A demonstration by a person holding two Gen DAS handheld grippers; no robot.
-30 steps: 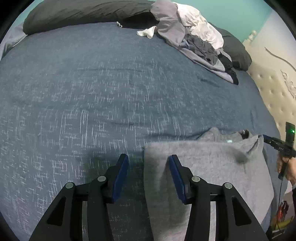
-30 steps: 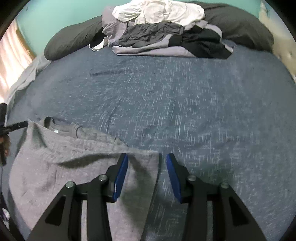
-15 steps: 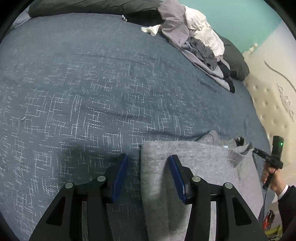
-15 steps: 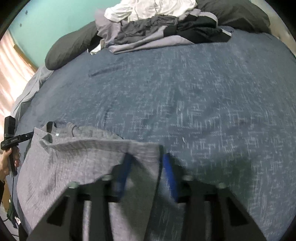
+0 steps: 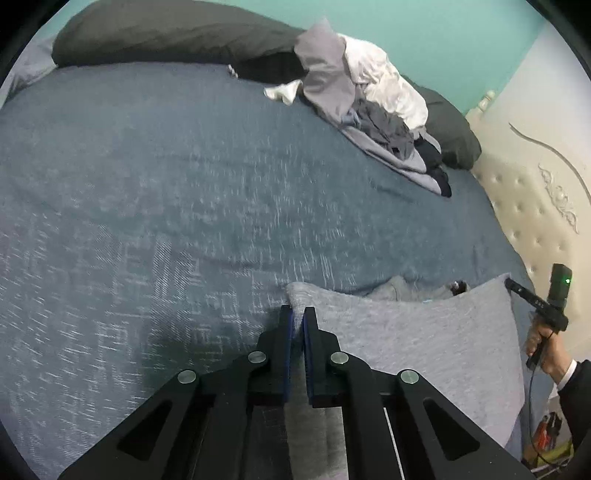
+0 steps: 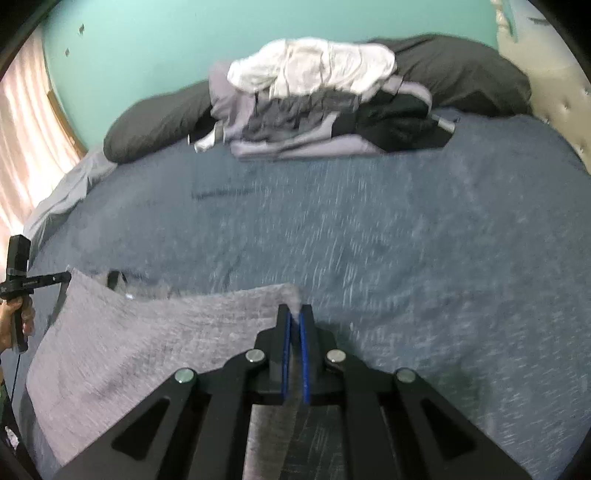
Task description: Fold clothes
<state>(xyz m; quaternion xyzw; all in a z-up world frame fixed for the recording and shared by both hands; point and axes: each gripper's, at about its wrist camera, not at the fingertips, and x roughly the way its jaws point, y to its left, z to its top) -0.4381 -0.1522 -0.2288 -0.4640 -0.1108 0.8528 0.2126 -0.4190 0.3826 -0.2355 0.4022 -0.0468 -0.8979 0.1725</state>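
On the bed: a grey knit top point(image 5: 424, 332) lay at the near edge of the blue-grey flecked bedspread point(image 5: 166, 184), and I held it by two corners.
Hidden or unclear: the lower part of the top ran under my gripper frames and out of both views; its neckline point(image 6: 122, 282) was half buried behind the raised edge; motion blur smeared the weave in the right wrist view.
Left gripper point(image 5: 297, 321): my jaws had just closed, blue pads pressed together with the top's left corner pinched between them, a tuft of cloth poking up past the tips.
Right gripper point(image 6: 294, 321): my jaws had just closed as well, pads clamped on the opposite corner, grey cloth showing in the slit between them.
Top relative to my fingers: the held edge stretched between my two grippers and sagged a little in the middle, lifted off the bedspread at both corners; the rest lay flat toward me.
Across the bed: a heap of unfolded white, grey and black clothes point(image 6: 317, 99) rested against long dark grey pillows point(image 5: 166, 33), well apart from the top.
Edges of view: a cream tufted headboard point(image 5: 535, 206), a teal wall point(image 6: 166, 44).
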